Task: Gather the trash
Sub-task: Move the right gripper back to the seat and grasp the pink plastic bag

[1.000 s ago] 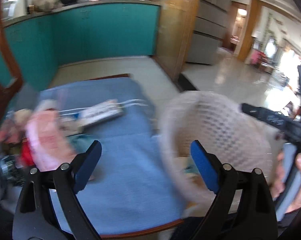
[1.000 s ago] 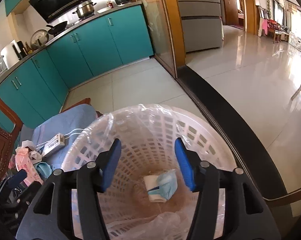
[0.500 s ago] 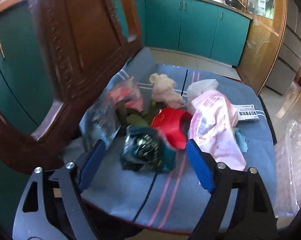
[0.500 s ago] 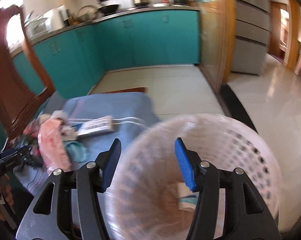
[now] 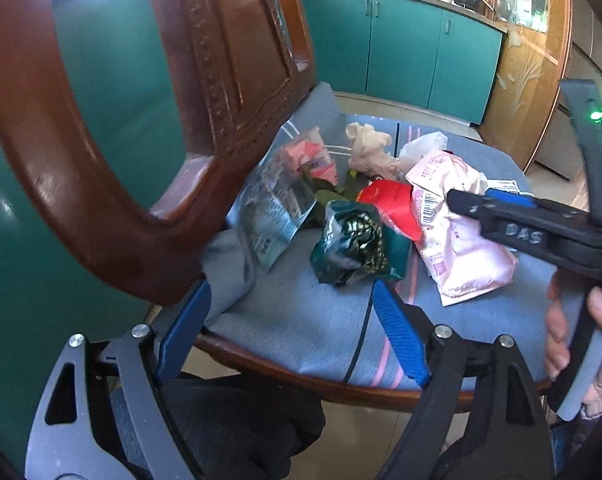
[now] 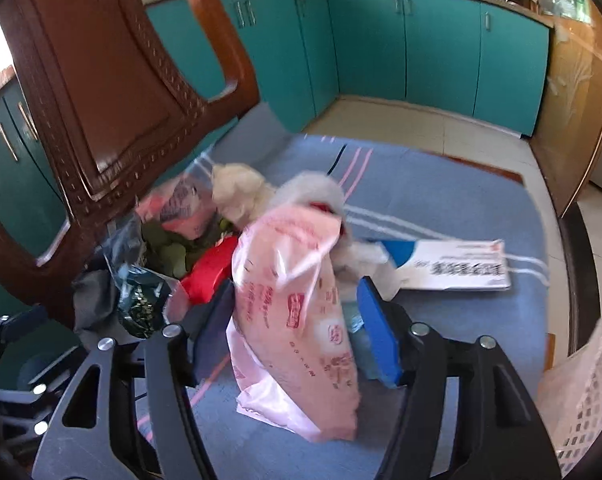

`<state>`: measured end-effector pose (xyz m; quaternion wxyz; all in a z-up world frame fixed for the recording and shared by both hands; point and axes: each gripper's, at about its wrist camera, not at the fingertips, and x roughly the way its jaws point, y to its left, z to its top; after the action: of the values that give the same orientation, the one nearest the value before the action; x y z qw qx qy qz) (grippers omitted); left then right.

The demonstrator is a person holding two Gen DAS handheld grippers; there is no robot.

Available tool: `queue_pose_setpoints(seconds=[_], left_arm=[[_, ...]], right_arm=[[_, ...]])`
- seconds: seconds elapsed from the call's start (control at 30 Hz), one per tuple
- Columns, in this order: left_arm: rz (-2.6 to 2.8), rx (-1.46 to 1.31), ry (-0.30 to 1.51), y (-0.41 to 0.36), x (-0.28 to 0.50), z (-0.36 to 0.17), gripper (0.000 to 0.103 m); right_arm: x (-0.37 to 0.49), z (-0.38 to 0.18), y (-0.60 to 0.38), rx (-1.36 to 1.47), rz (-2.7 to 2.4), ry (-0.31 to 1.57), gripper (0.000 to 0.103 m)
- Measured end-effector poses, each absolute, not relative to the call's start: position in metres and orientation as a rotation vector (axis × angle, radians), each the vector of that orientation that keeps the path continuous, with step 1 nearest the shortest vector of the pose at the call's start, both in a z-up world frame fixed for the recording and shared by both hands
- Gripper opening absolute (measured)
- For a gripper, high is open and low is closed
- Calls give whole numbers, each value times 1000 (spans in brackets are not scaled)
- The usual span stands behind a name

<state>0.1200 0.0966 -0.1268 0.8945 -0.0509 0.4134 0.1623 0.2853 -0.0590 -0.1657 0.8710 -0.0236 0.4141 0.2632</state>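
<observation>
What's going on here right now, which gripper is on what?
A person is clearing a pile of trash off a blue-cushioned chair. The right gripper has just been opening and straddles the pink plastic bag, its pads not visibly pressing on it. The left gripper is open and empty, hovering short of the dark green foil packet. The white mesh basket waits at the right edge.
</observation>
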Motion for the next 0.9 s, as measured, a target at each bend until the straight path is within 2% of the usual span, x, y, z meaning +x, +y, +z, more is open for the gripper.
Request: queue_pose_setpoints(seconds=[0.1,0.17,0.23,0.43,0.73,0.9], left_arm=[[334,-109,858,96,118,-125,83],[328,-113,858,94,117,-125,83],[322,-114,858,92,118,-123,84],[299,-106,863,80,119,-123,84],[287,-91,859,69,118,-121,84],[278,-78,859,62,120,-120,84]], right_arm=[[285,-172,-51,-64,566,885,63],[283,-173,-52,-69,580,879,57],[279,-174,-52,-76,600,883,44],[263,-171,-61,-98,643,884,31],[249,-134,-102,-1,616,835,30],[258,-133,-134,31,491,843,30]])
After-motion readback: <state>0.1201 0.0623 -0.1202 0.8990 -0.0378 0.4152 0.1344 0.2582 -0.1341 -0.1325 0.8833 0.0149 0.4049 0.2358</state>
